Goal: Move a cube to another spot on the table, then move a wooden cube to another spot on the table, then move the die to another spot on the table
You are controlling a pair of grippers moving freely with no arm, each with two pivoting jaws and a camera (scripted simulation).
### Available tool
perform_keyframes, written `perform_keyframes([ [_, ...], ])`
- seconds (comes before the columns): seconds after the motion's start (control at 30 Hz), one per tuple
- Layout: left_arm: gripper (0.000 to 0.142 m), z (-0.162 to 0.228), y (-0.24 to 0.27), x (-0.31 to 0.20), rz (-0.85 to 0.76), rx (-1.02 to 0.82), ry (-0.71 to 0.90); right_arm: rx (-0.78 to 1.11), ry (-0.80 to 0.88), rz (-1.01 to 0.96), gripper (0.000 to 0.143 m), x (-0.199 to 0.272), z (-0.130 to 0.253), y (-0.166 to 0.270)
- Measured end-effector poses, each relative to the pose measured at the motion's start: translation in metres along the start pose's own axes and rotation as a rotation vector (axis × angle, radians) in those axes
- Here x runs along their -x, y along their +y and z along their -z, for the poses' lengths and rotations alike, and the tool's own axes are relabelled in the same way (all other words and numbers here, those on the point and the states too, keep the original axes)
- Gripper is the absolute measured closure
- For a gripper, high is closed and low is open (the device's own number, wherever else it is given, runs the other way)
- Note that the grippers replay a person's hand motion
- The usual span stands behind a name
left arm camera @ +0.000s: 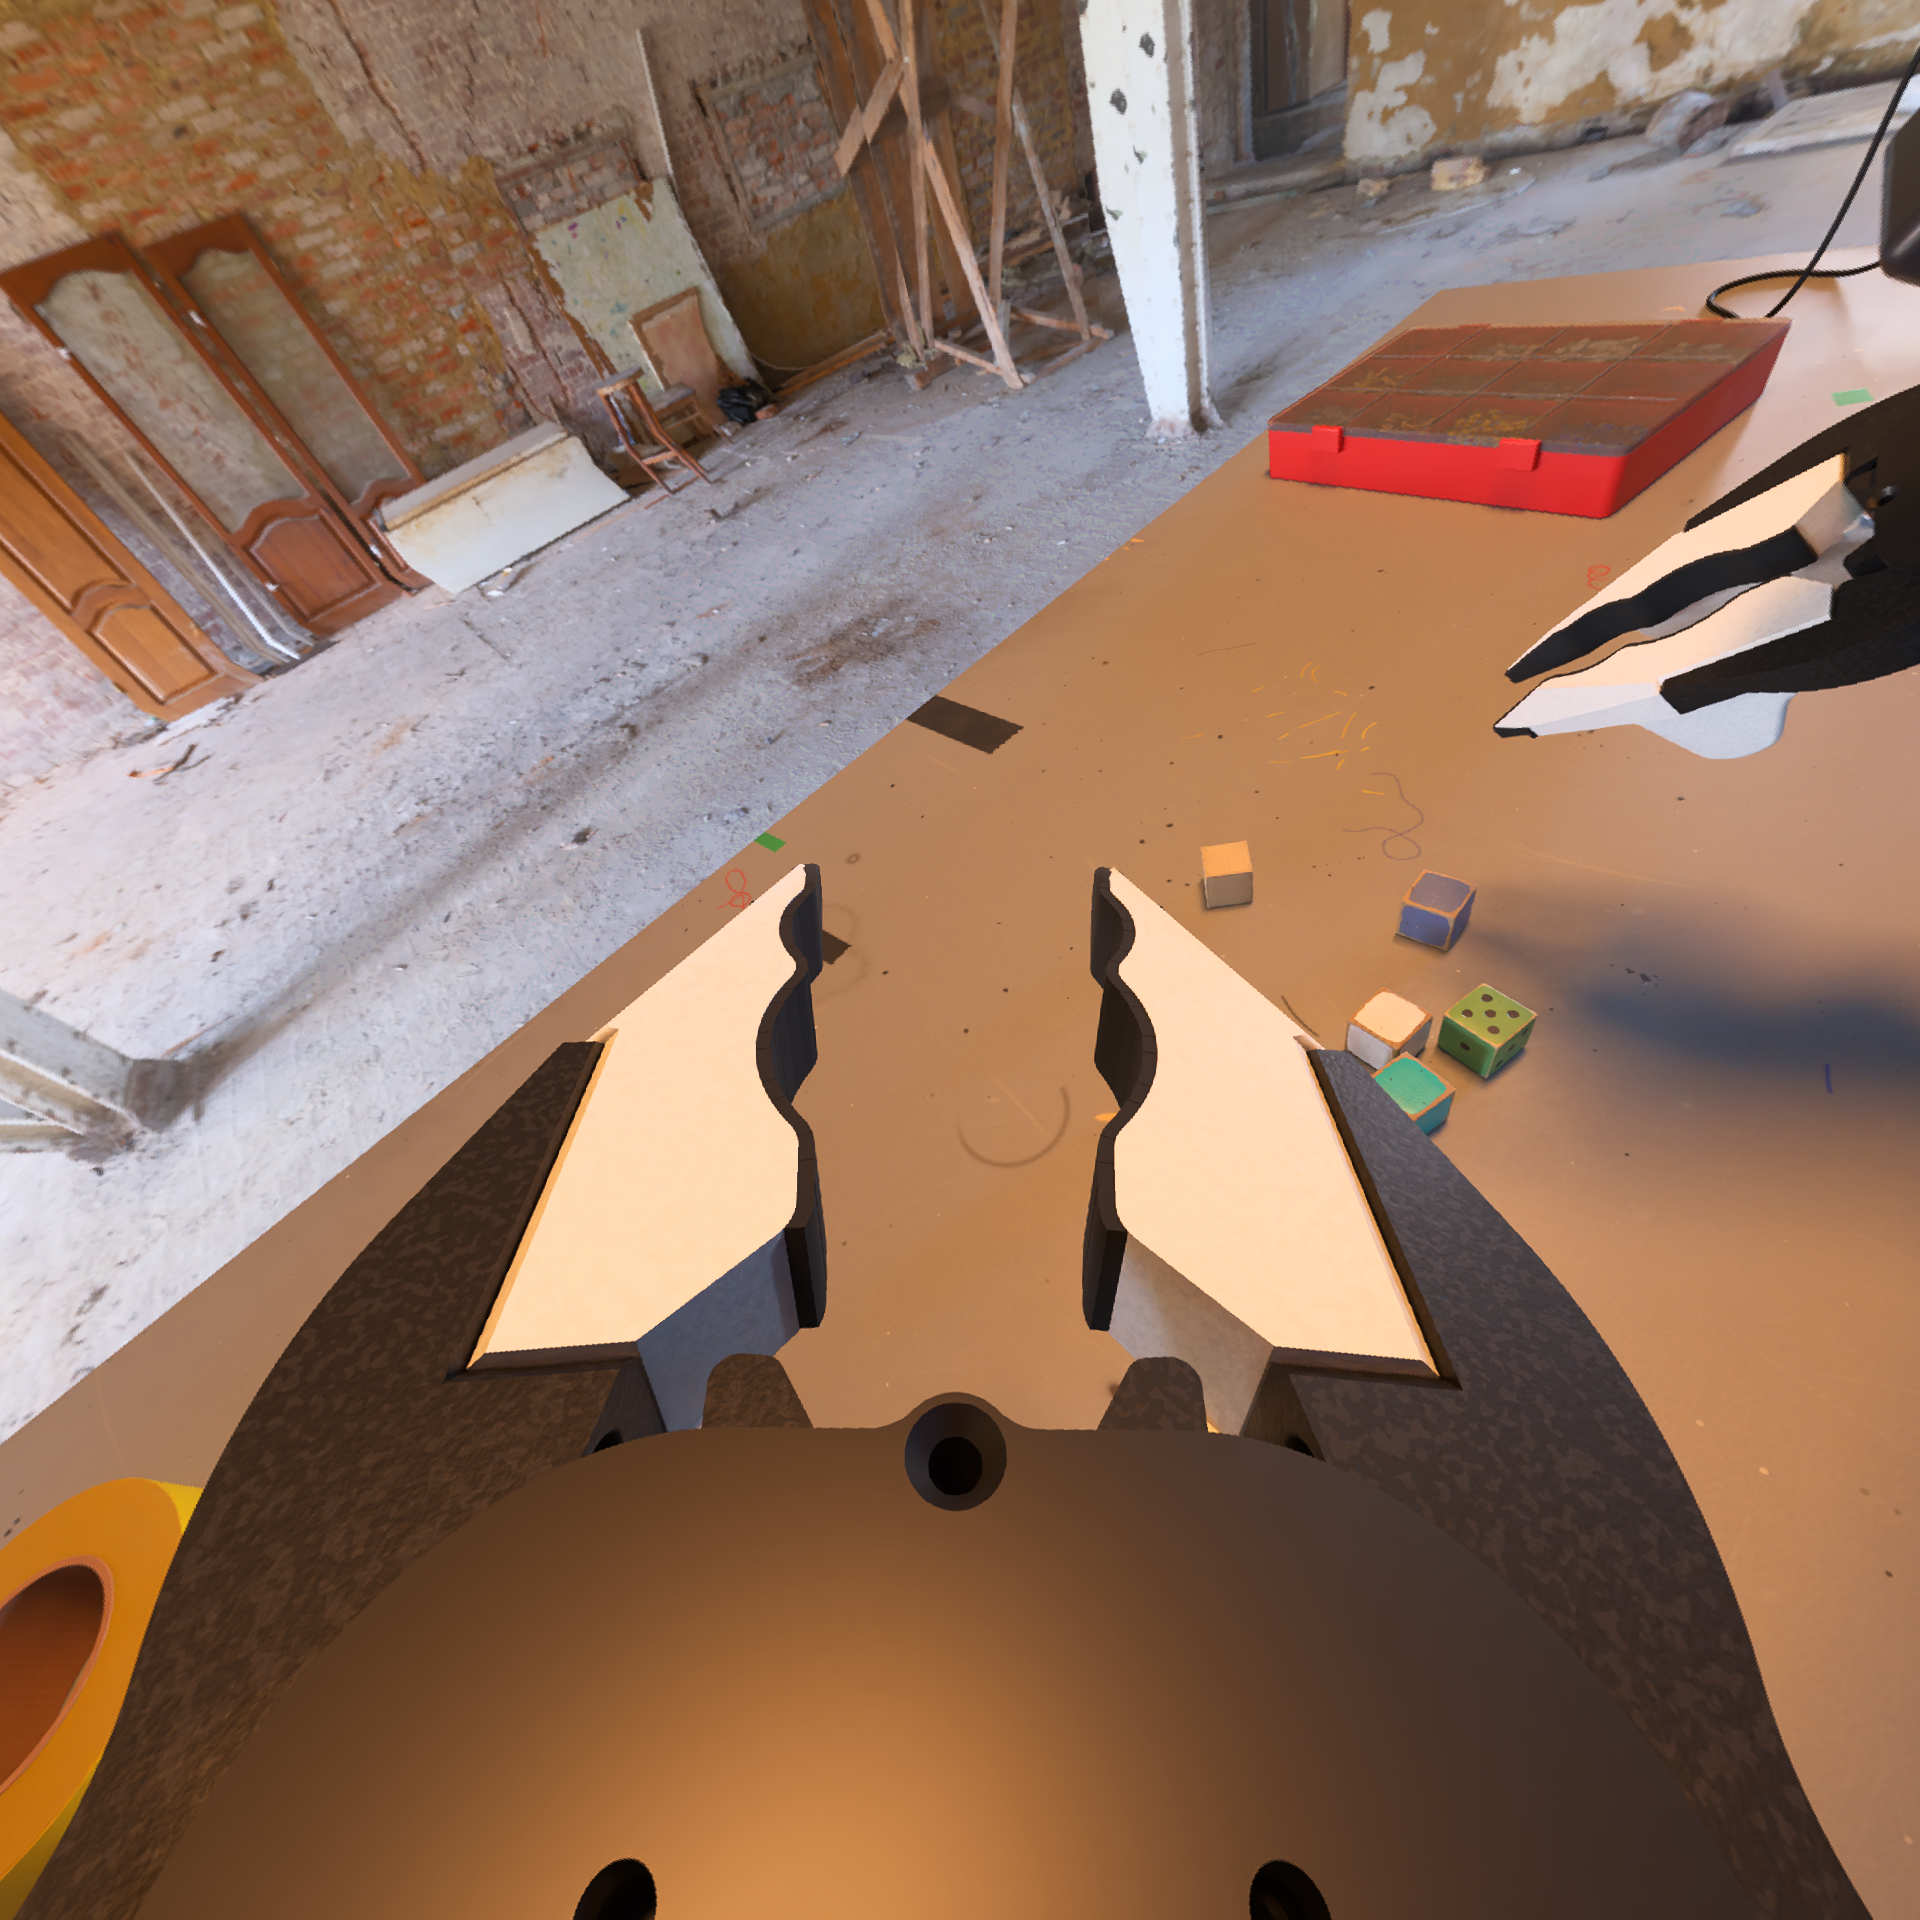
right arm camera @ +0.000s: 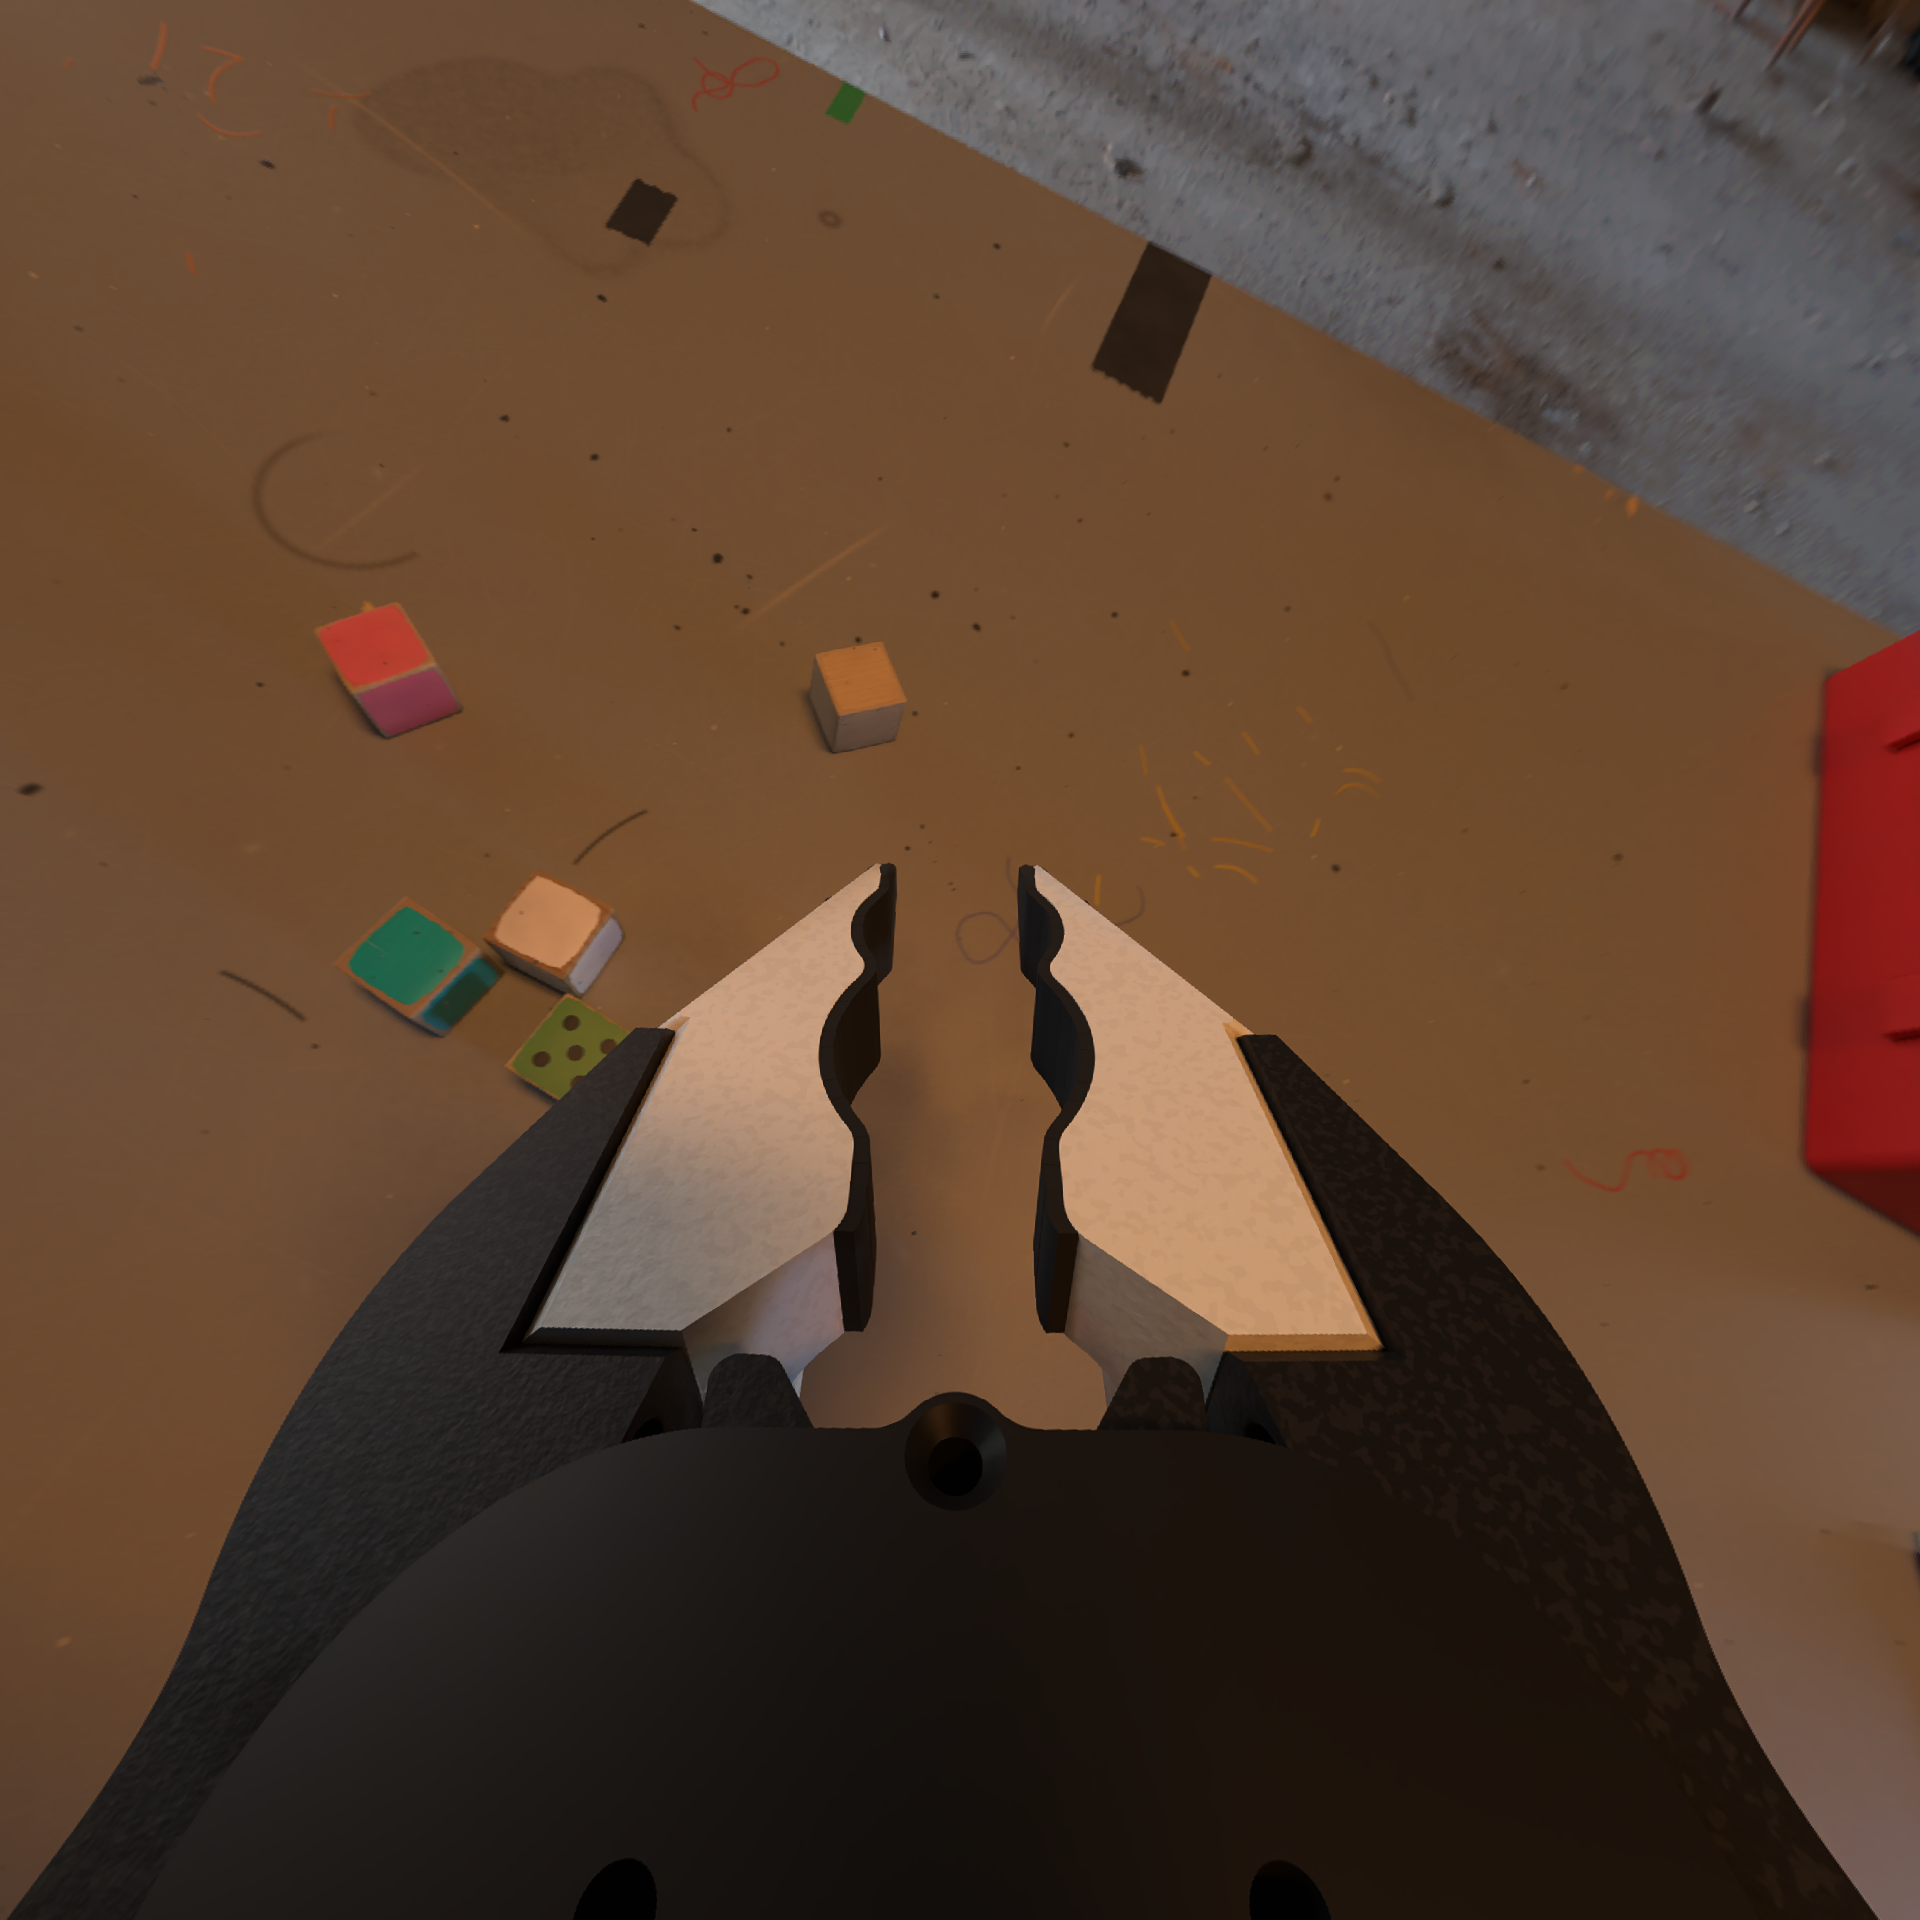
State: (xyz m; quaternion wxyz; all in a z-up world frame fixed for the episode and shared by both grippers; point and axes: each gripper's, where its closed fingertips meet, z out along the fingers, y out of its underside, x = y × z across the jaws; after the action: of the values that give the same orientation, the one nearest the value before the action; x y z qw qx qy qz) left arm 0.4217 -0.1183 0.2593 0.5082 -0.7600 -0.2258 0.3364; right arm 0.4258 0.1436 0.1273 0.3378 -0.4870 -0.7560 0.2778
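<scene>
My left gripper point(left arm camera: 956, 878) is open and empty, low over the brown table point(left arm camera: 1195, 644). To its right lie a plain wooden cube point(left arm camera: 1226, 873), a blue cube point(left arm camera: 1436, 909), a white cube point(left arm camera: 1387, 1027), a green die point(left arm camera: 1486, 1029) and a teal cube point(left arm camera: 1415, 1091). My right gripper point(right arm camera: 956, 873) is open and empty, raised above the table; it also shows in the left wrist view point(left arm camera: 1517, 701). Ahead of it sits the wooden cube point(right arm camera: 857, 694). To its left are a red and pink cube point(right arm camera: 387, 670), the teal cube point(right arm camera: 421, 964), the white cube point(right arm camera: 556, 930) and the die point(right arm camera: 566, 1044), partly hidden by a finger.
A shut red case point(left arm camera: 1527, 416) lies at the far right of the table, and shows in the right wrist view point(right arm camera: 1865, 935). A yellow tape roll point(left arm camera: 62, 1683) is by my left gripper. A black cable point(left arm camera: 1766, 291) runs behind the case. The table edge point(left arm camera: 883, 748) drops to a concrete floor.
</scene>
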Motion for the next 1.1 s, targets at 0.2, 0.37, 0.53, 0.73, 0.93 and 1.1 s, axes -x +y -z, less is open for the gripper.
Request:
perform_keyframes([
  [0.2,0.089,0.001,0.000,0.000,0.006,0.002,0.007,0.132,-0.144,-0.170,0.110,0.023,-0.021,0.018],
  [0.37,0.087,-0.001,0.007,-0.001,0.017,0.036,0.029,0.288,-0.128,-0.207,0.104,0.032,-0.043,0.039],
  [0.53,0.084,-0.002,0.010,-0.002,0.001,0.057,0.026,0.395,-0.140,-0.283,0.098,0.039,-0.056,0.051],
  [0.73,0.083,-0.004,0.013,-0.007,0.005,0.073,0.061,0.513,-0.068,-0.323,0.089,0.035,-0.063,0.067],
  [0.93,0.083,-0.007,0.014,-0.009,0.001,0.075,0.072,0.583,-0.063,-0.366,0.089,0.039,-0.070,0.081],
  [1.1,0.083,-0.015,0.021,-0.011,-0.006,0.101,0.068,0.598,-0.128,-0.400,0.115,0.044,-0.073,0.084],
])
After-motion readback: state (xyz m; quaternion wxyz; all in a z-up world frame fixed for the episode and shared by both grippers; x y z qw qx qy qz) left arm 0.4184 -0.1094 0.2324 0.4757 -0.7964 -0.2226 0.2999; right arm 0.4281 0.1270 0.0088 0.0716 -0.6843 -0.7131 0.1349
